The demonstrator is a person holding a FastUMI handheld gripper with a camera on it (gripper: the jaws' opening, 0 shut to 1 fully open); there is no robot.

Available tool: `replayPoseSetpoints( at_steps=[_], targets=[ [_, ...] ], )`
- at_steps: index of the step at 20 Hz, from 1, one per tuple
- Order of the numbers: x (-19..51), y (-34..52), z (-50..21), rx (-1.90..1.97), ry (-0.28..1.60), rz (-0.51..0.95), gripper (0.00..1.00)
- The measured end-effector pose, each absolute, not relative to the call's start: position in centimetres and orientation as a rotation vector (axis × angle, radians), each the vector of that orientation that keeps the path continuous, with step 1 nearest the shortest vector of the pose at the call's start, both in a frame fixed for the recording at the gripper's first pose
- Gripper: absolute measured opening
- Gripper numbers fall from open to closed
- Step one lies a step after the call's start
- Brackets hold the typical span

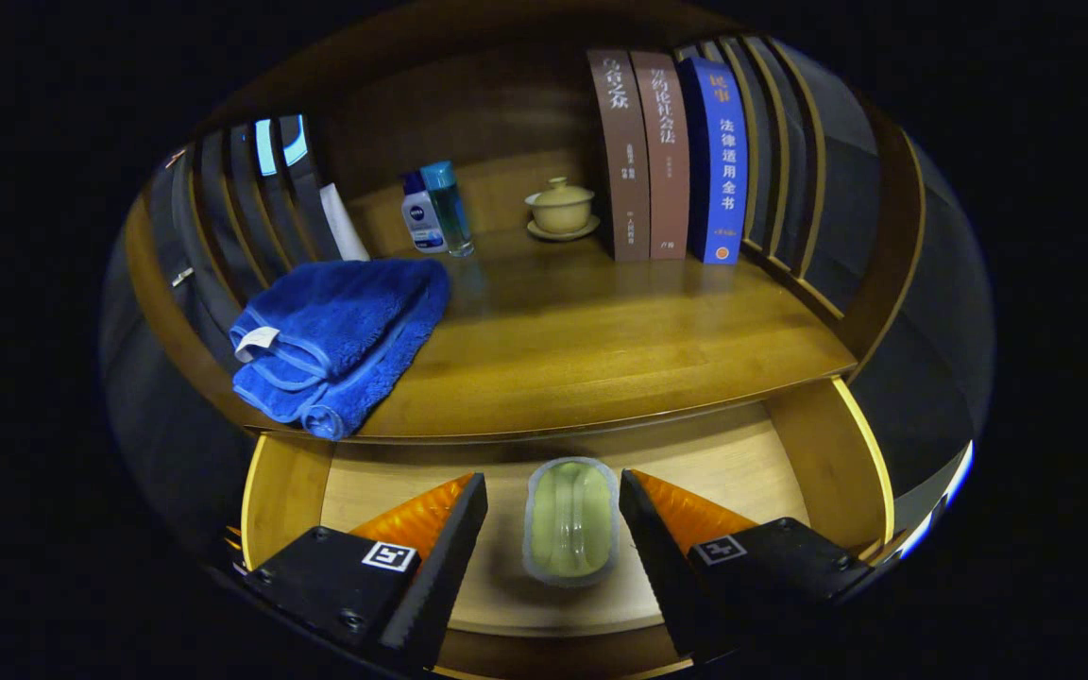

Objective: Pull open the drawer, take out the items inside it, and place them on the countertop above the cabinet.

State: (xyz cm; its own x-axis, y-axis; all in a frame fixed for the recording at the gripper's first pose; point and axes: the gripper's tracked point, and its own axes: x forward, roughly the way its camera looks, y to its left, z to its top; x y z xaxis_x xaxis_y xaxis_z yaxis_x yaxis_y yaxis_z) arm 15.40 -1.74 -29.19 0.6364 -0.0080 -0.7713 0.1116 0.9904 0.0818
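Tool (553,496) fingers spread, soap box (570,519) between, in drawer (818,453)

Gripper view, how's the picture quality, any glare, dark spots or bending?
Gripper view: fisheye bends the countertop edge into a curve; glossy sheen on the wood beside the blue towel; shelf back is dim; the pale green item in the open drawer sits sharp between the open gripper fingers.

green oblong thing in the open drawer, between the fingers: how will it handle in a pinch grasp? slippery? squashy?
The green oblong item looks glossy and rounded, so it may slip against the fingers. Its pale translucent rim suggests a soft or wrapped shell that probably gives a little. It lies flat on the drawer floor, so rolling seems unlikely. The gripper is open, astride it.
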Motion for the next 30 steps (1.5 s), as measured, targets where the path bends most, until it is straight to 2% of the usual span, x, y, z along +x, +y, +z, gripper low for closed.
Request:
replayPoseSetpoints(
  at_steps=[14,22,30],
  targets=[
    [14.8,-3.0,-35.4,0.087,1.187,-0.156,0.91],
    [14.7,-3.1,-35.9,0.052,1.211,-0.165,0.24],
    [13.3,-2.8,-33.4,0.097,1.15,-0.133,0.24]
  ],
)
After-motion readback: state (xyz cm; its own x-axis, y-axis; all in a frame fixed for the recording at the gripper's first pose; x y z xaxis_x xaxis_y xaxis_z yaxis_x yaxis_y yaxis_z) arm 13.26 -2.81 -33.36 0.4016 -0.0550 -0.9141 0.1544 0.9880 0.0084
